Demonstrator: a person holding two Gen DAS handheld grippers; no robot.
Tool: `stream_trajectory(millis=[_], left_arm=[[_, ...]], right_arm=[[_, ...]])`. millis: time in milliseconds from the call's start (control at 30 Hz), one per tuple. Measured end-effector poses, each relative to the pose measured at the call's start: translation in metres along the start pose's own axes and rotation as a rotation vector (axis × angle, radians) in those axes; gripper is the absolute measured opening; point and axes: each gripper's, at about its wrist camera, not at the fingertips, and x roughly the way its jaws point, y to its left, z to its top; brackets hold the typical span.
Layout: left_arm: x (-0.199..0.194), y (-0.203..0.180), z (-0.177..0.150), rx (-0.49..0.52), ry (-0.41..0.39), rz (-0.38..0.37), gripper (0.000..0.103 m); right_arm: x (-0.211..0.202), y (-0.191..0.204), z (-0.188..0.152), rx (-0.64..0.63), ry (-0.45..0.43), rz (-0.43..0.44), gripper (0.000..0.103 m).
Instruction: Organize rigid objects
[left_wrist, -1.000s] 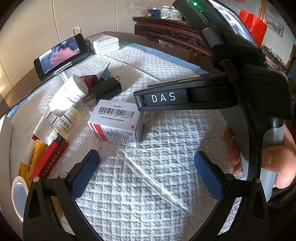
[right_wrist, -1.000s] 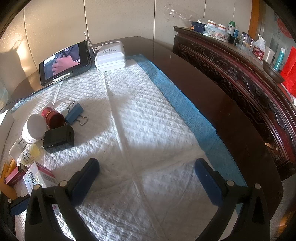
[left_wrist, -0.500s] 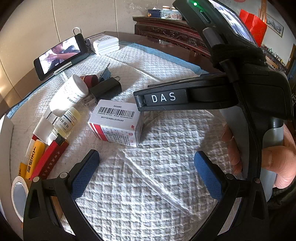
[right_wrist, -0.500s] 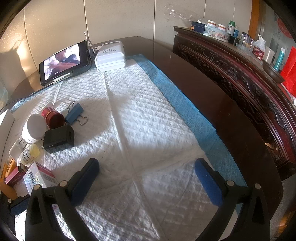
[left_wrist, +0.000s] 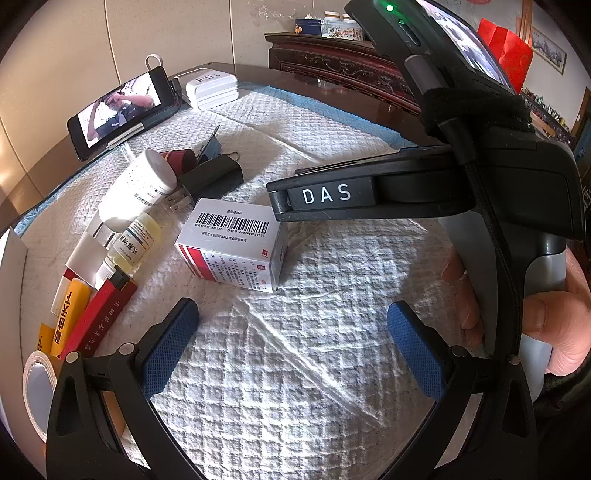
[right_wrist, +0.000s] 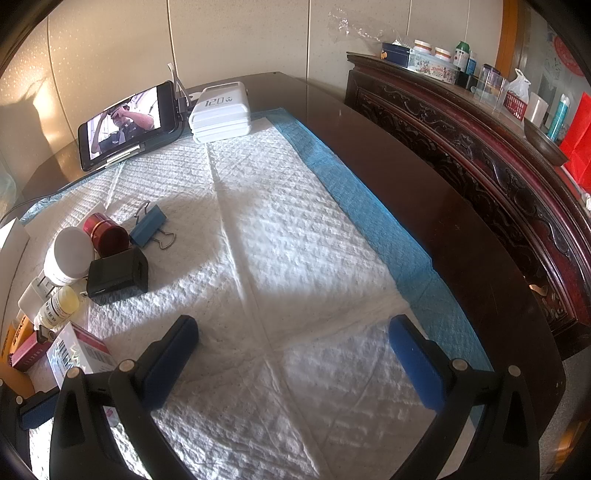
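Note:
A white and red medicine box (left_wrist: 232, 245) lies on the white quilted pad (left_wrist: 295, 369), just ahead of my open, empty left gripper (left_wrist: 291, 347). Left of it lie a white pill bottle (left_wrist: 138, 188), a small yellow vial (left_wrist: 138, 240), a black adapter (left_wrist: 214, 177), a red cap (left_wrist: 181, 158), red and yellow sticks (left_wrist: 99, 314) and a tape roll (left_wrist: 37, 391). My right gripper (right_wrist: 293, 352) is open and empty over bare pad; the box (right_wrist: 79, 352), adapter (right_wrist: 118, 275), bottle (right_wrist: 70, 256), blue binder clip (right_wrist: 147, 225) lie to its left. The right gripper's body (left_wrist: 480, 184) fills the left view's right side.
A phone (right_wrist: 129, 123) playing video and a white charger (right_wrist: 221, 110) stand at the pad's far edge. A dark carved sideboard (right_wrist: 480, 147) with jars and bottles runs along the right. The dark table (right_wrist: 424, 206) shows beyond the pad's blue border.
Only the picture on the phone screen has changed. Both grippers and the objects have stayed put.

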Motion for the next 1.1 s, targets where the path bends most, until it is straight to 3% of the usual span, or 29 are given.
stream_trajectory(millis=[233, 433, 533, 667, 733, 867, 1100], left_arm=[[-0.004, 0.0, -0.002, -0.013, -0.01, 0.014, 0.103], [-0.041, 0.007, -0.008, -0.059, -0.143, 0.007, 0.103], [-0.071, 0.023, -0.016, -0.137, -0.217, 0.017, 0.103], [-0.113, 0.063, -0.036, -0.255, -0.318, 0.085, 0.103], [-0.118, 0.085, -0.047, -0.282, -0.314, 0.091, 0.103], [-0.111, 0.104, -0.066, -0.313, -0.231, 0.14, 0.103], [-0.09, 0.107, -0.06, -0.326, -0.174, 0.148, 0.101]], right_arm=[[0.0, 0.0, 0.0, 0.0, 0.0, 0.0, 0.103], [0.0, 0.0, 0.0, 0.0, 0.0, 0.0, 0.103], [0.0, 0.0, 0.0, 0.0, 0.0, 0.0, 0.103], [0.0, 0.0, 0.0, 0.0, 0.0, -0.001, 0.103], [0.0, 0.0, 0.0, 0.0, 0.0, -0.001, 0.103], [0.0, 0.0, 0.0, 0.0, 0.0, -0.001, 0.103], [0.0, 0.0, 0.0, 0.0, 0.0, -0.001, 0.103]])
